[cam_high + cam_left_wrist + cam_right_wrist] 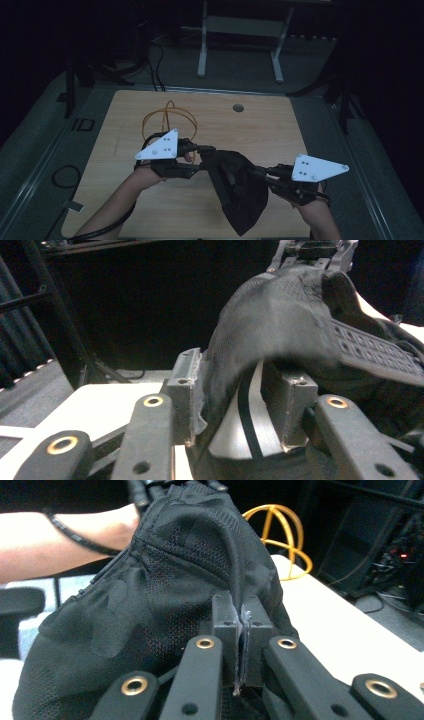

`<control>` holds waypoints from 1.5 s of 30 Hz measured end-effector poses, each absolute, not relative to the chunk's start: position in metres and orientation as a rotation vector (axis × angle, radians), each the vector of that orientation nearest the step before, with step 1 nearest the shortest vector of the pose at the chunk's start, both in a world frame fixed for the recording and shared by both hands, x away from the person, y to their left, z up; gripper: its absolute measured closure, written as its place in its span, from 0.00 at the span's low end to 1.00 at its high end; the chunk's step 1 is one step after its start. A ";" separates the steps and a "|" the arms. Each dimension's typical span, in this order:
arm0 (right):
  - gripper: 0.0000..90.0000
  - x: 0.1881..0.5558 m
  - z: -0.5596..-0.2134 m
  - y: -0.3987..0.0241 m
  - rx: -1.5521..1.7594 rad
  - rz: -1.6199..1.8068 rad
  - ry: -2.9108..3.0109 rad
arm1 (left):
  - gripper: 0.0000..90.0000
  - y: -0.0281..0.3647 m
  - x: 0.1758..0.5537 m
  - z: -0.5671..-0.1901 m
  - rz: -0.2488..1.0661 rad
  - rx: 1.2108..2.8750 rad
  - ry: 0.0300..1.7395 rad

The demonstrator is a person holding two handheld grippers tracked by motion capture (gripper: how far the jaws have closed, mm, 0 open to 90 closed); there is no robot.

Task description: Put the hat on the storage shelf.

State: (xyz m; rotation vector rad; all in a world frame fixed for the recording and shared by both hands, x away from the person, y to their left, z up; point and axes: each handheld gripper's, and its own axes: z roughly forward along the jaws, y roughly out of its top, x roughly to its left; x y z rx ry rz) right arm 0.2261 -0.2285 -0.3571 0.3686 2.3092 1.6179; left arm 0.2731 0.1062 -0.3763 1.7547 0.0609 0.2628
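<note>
Nearest the camera in the high view, two forearms come in from the bottom edge, each hand carrying a tool. Between them hangs a black mesh bag [235,187], stretched at its top edge and sagging toward the near edge of the tabletop [280,130]. The right tool [263,172] is clenched on a thin seam or cord of the bag's rim; in the right gripper view its jaws press together with the black edge pinched between them. The left tool [202,150] grips the opposite side of the rim: in the left gripper view the fabric passes between its jaws, which stand somewhat apart, so I judge it is grasping a thicker fold.

The bag's long axis runs from the held rim down toward the person, and both tools sit at its upper corners, about equally near. Any coming move likely turns on that line between the tools, pulling apart to open the mouth.

Farther off, beyond the left tool, an orange wire-frame hoop object [167,122] rests on the tabletop
</note>
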 end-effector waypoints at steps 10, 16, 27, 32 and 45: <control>0.98 0.234 -0.350 -0.236 0.484 1.629 2.236 | 0.61 0.131 0.268 -0.385 0.328 1.763 0.209; 0.98 0.243 -0.341 -0.243 0.569 1.625 2.142 | 0.61 0.153 0.264 -0.395 0.394 1.767 0.324; 0.98 0.269 -0.326 -0.241 0.644 1.600 2.035 | 0.59 0.188 0.253 -0.422 0.446 1.785 0.477; 0.98 0.283 -0.319 -0.232 0.675 1.595 2.020 | 0.57 0.197 0.244 -0.443 0.472 1.819 0.535; 0.98 0.322 -0.299 -0.192 0.704 1.593 2.029 | 0.08 0.213 0.219 -0.504 0.542 1.841 0.752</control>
